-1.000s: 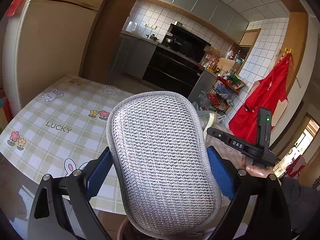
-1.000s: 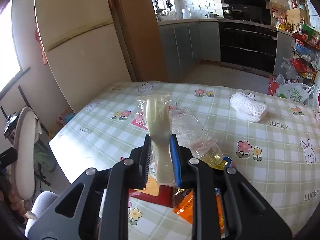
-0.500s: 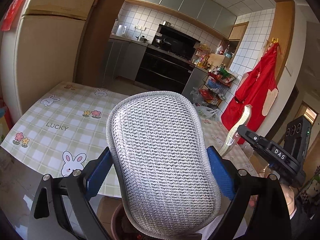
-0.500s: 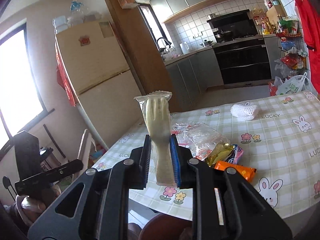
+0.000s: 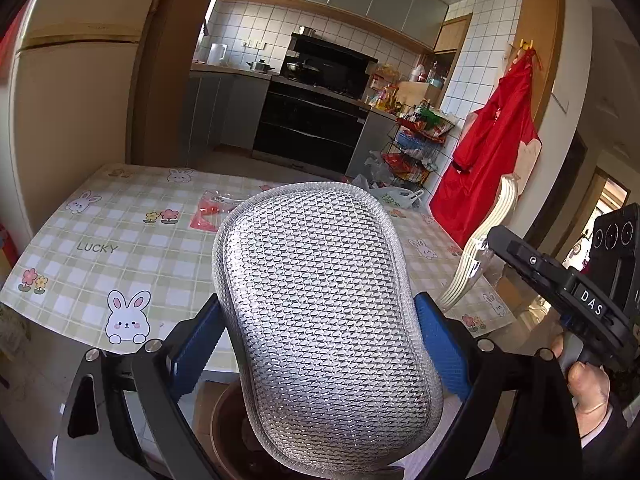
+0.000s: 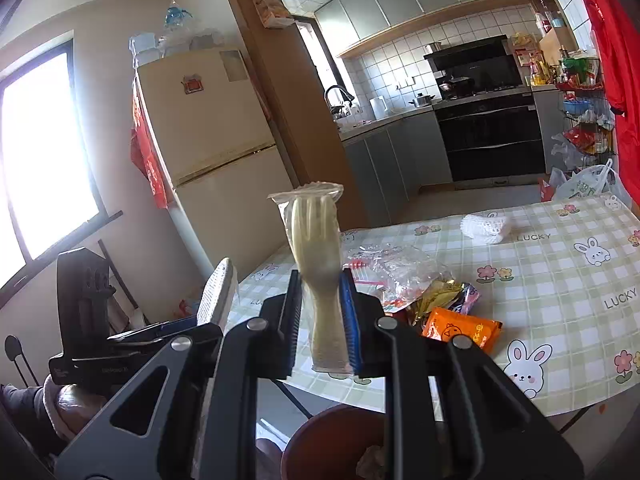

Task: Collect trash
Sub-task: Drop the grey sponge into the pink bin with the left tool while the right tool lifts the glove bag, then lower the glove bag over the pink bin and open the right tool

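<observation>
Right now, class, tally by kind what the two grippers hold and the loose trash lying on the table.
Fork: 1
Mesh pad: 1
Foam net: 1
Clear bag: 1
Packets: 3 visible (orange, gold, purple)
Total: 7

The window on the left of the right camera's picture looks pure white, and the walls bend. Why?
Right wrist view: the window is overexposed by daylight, its detail lost; the fridge leans from fisheye distortion. Left wrist view: evenly lit, the silver mesh pad sharp, the edges curved and dark.
</observation>
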